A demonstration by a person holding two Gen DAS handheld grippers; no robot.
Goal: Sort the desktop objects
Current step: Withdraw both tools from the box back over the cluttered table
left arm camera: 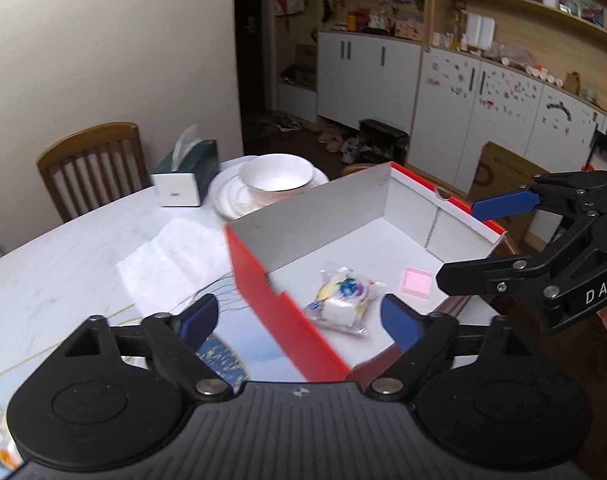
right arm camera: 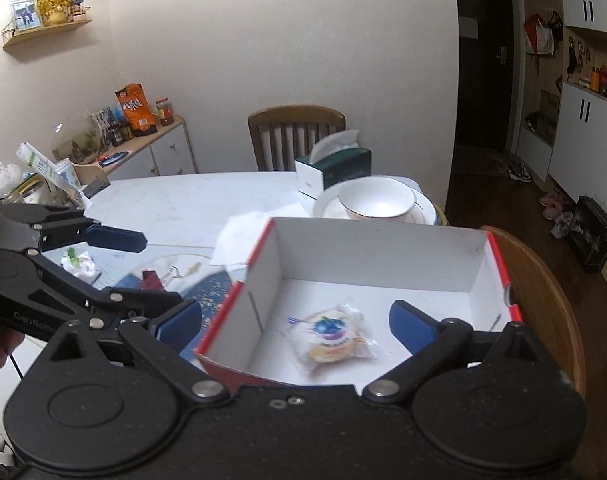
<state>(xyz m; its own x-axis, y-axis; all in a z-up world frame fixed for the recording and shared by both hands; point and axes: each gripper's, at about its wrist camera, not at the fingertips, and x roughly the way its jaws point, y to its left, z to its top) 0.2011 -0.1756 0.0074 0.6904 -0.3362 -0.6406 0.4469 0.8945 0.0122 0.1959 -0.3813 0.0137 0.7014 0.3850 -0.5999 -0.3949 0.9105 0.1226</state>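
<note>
Both grippers' fingers [left arm camera: 199,316] spread wide, empty, above the snack packet [left arm camera: 343,304] in the box [left arm camera: 271,312].

One box, two items inside, a few things on the bench

One red box [left arm camera: 263,288] holds one wrapped snack packet [left arm camera: 343,300] and one pink pad [left arm camera: 417,282]. On the bench [left arm camera: 63,264]: one bowl [left arm camera: 277,178] on one plate [left arm camera: 227,200], one tissue box [left arm camera: 185,176], one white cloth [left arm camera: 175,260]. Two wooden chairs: one [right arm camera: 297,136] behind, one [right arm camera: 543,296] beside the box. Two sets of tongs: left [left arm camera: 299,320], right [right arm camera: 295,326].
</note>
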